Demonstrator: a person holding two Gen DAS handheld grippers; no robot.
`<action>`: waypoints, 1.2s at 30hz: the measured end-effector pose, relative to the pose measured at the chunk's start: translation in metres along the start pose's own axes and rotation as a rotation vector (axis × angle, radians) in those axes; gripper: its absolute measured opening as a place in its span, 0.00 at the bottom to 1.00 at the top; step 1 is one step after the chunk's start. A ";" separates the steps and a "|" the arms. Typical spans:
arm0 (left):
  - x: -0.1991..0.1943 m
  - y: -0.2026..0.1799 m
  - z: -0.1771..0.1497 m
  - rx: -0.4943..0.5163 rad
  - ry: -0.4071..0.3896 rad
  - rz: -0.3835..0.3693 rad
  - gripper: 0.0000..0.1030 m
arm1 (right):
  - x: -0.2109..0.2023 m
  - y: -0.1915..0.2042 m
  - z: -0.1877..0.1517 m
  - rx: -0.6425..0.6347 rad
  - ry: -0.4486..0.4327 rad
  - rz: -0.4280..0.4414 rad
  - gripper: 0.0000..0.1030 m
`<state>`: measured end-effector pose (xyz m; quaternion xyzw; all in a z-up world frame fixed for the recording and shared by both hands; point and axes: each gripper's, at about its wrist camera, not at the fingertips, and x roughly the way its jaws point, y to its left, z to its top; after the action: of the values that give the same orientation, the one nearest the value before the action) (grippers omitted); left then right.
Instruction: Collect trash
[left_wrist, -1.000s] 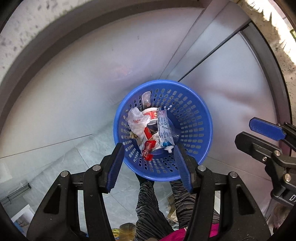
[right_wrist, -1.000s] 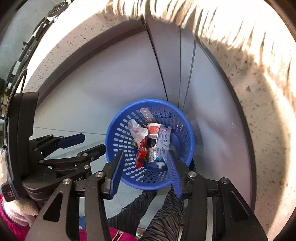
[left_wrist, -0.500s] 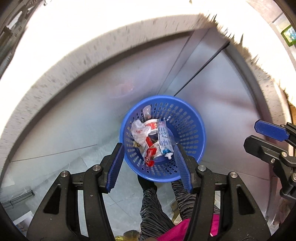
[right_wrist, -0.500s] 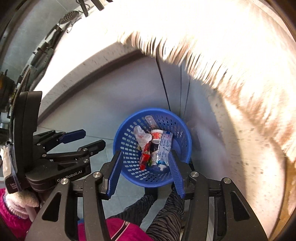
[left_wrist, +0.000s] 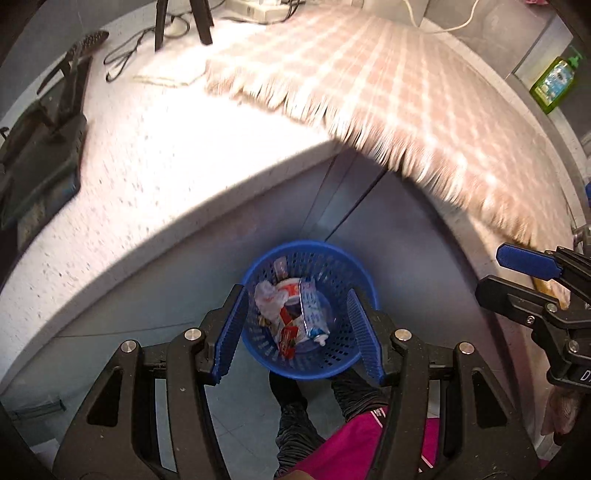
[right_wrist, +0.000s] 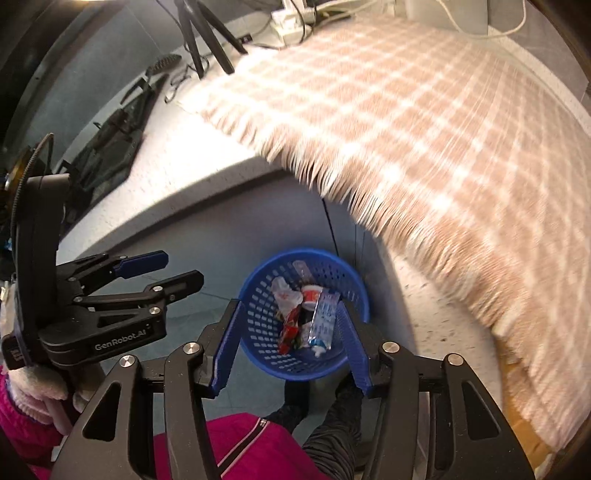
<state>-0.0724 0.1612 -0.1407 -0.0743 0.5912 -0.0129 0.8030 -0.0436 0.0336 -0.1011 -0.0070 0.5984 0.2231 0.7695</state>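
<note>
1. counter (left_wrist: 155, 155) fills the top of both views, speckled white stone, blurred. no loose trash shows on the part you can see.
2. checked cloth (right_wrist: 424, 122) covers most of the counter, fringe hanging over the front edge above the basket. nothing lies on it in these views.
3. dark rack (left_wrist: 40, 147) sits at the counter's far left with cables near it, a green soap bottle (left_wrist: 554, 83) at the far right. not trash as far as i can tell.
4. blue basket (left_wrist: 354, 363) stands on the floor against the cabinet front, right by your feet. it is the collection point.
5. your left gripper (left_wrist: 295, 332) hangs above the basket, jaws wide, nothing between them.
6. your right gripper (right_wrist: 291, 343) hangs above the same basket, jaws wide too, nothing held.
7. trash (left_wrist: 291, 314) sits inside the basket: a crumpled white bag, a red-and-white cup, a red wrapper, a blue-white pouch (right_wrist: 323, 319).
8. progress call: looks late or done, several pieces are binned and both tools are free. what's left, if anything, is outside these views, so check the counter before you stop.
</note>
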 end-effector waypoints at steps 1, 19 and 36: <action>-0.006 -0.001 0.002 0.001 -0.013 0.000 0.56 | -0.004 -0.001 0.000 -0.001 -0.012 -0.001 0.55; -0.111 -0.066 0.055 0.114 -0.330 -0.013 0.76 | -0.102 -0.039 0.024 0.056 -0.287 -0.098 0.63; -0.150 -0.118 0.083 0.151 -0.473 -0.001 0.98 | -0.163 -0.073 0.033 0.067 -0.485 -0.233 0.77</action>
<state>-0.0300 0.0690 0.0412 -0.0153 0.3843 -0.0397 0.9222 -0.0179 -0.0773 0.0398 0.0034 0.3988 0.1081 0.9107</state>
